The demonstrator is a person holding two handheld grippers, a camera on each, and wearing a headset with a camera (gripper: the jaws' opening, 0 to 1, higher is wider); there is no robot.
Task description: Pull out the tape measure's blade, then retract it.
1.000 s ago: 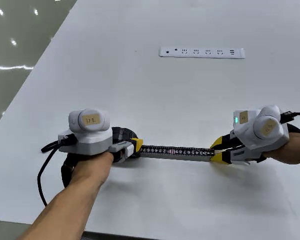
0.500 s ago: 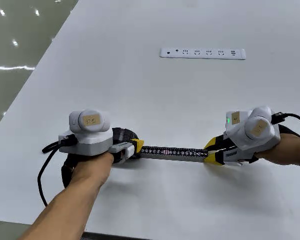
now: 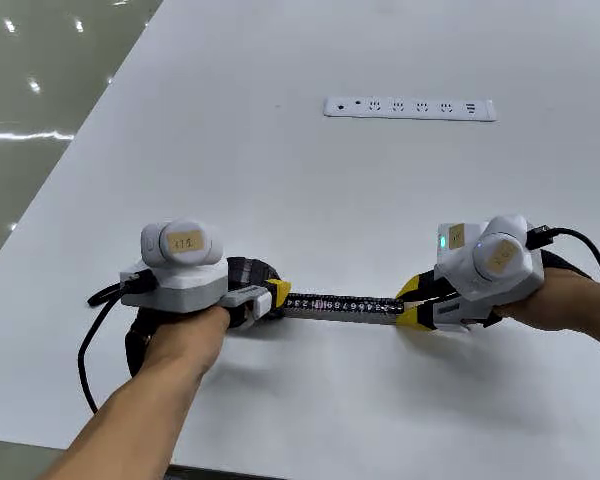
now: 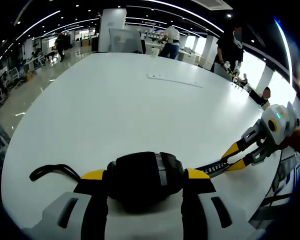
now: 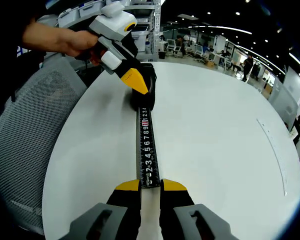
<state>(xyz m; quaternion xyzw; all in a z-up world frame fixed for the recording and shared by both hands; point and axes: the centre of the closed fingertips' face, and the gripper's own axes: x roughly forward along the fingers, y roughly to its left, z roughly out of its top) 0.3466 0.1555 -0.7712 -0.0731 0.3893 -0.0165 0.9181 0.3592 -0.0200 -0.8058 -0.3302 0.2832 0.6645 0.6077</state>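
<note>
A black tape measure case [image 3: 251, 276] [image 4: 146, 177] rests on the white table, with my left gripper [image 3: 263, 297] [image 4: 146, 176] shut on it. Its black blade [image 3: 342, 304] [image 5: 147, 150] with white numbers runs out flat to the right. My right gripper [image 3: 409, 301] [image 5: 150, 187] is shut on the blade's tip. In the right gripper view the case [image 5: 144, 82] lies at the blade's far end, held by the left gripper [image 5: 132, 80]. The left gripper view has the right gripper [image 4: 234, 157] at its right edge, holding the blade [image 4: 214, 168].
A white power strip [image 3: 409, 108] [image 4: 174, 80] lies at the far side of the table. A black cable [image 3: 92, 340] trails off the left gripper near the table's front edge. A grey mesh chair [image 5: 27, 135] stands beside the table. People stand beyond the table.
My right gripper has moved left toward the case with the blade tip, and less blade shows than before. The left gripper and the case have stayed in place.
</note>
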